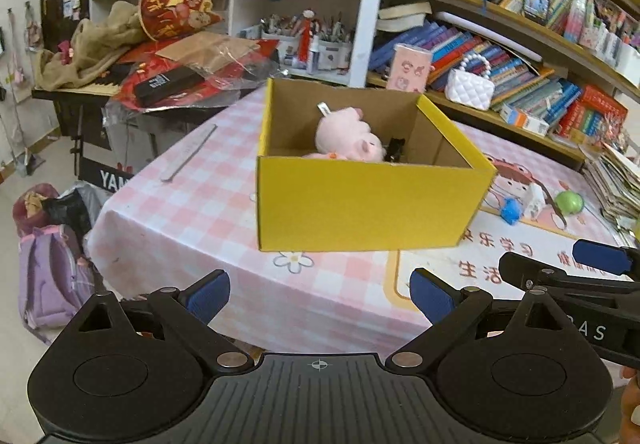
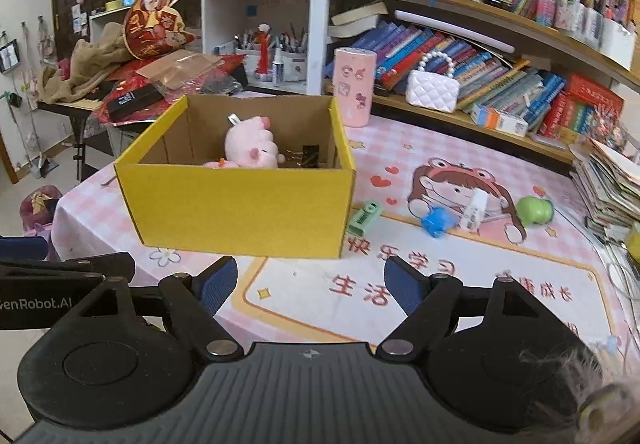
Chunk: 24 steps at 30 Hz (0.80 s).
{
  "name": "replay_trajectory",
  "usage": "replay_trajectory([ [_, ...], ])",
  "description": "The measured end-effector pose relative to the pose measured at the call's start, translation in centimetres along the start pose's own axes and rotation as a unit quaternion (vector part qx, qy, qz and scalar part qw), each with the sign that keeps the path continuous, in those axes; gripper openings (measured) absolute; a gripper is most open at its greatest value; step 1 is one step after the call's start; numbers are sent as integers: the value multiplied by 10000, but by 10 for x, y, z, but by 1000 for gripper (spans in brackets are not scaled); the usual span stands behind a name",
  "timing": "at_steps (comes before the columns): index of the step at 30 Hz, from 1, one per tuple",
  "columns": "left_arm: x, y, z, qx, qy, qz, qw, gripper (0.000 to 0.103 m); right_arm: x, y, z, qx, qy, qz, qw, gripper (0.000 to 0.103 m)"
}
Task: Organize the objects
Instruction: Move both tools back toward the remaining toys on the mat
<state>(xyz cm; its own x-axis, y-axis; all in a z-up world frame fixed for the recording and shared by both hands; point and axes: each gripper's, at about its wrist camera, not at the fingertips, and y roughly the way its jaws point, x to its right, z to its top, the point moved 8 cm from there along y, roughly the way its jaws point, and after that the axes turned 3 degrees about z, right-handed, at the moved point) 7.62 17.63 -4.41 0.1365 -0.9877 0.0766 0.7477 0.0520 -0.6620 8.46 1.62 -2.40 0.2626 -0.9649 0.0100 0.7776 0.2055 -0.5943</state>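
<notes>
Yellow cardboard box (image 2: 240, 200) sits on the pink checked tablecloth (image 1: 192, 212), holding a pink plush pig (image 2: 250, 148) and black binder clip (image 2: 308, 156) — the left gripper (image 1: 320, 296) and right gripper (image 2: 310, 284) both hover spread and empty before it.

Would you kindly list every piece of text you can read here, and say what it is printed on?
"快乐学习": table mat.
"生活": same mat.
"GenRobot.AI", first letter cut off: left gripper.
"YAM", cut off: keyboard.
Book spines and red decoration: too blurred to read.
</notes>
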Motion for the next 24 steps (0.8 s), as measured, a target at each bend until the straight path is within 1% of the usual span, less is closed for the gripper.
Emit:
replay_trajectory([
  [7,25,5,-11,-256,316,-294,9987,98,22,-10,-20,-186,323,-370,9986,80],
  [13,56,10,-16,-385,664,-594,9953,98,49,-18,-33,-282,695,-718,9946,80],
  [17,72,14,-16,-431,853,-753,9926,98,65,-18,-35,-328,888,-894,9915,80],
  [24,95,33,-8,-524,935,-934,9898,98,89,-10,-32,-384,950,-1096,9887,82],
])
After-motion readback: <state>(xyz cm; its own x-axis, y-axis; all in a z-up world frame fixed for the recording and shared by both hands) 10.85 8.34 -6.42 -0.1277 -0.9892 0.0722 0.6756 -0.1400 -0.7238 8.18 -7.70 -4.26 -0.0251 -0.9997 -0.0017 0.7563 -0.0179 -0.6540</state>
